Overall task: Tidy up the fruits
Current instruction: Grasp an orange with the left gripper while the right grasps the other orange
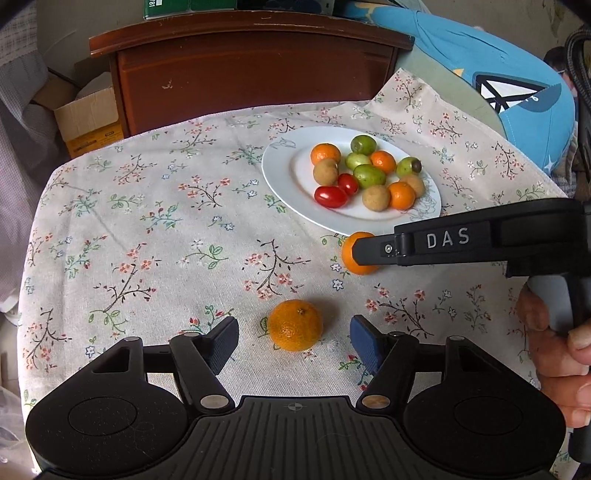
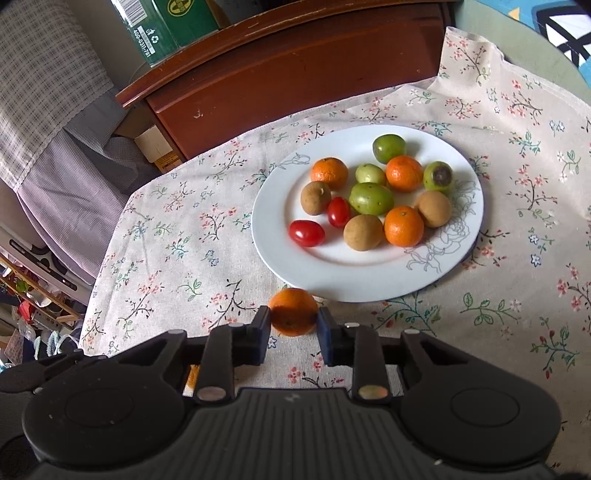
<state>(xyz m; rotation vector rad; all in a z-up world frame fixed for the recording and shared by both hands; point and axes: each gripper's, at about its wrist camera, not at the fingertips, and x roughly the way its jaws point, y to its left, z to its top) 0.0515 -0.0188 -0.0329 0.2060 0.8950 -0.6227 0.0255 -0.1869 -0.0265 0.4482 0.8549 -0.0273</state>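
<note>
Orange mandarin [image 1: 294, 325] on the floral cloth of the table [image 1: 147, 229], dead ahead between the wide-open fingers of the left hand-held gripper [image 1: 294, 339]; round, no long axis. Second mandarin [image 2: 293, 311] pinched in the right hand-held gripper [image 2: 293, 325], just short of the white plate [image 2: 280, 258]. Readable: "DAS" on the right gripper; "400-0311-781" on a green box [image 2: 162, 26].

My left wrist view looks forward and down from near the flowered cloth [image 1: 155, 221]; my right sits nearer the shared white round plate [image 1: 280, 173] [image 2: 273, 240].
</note>
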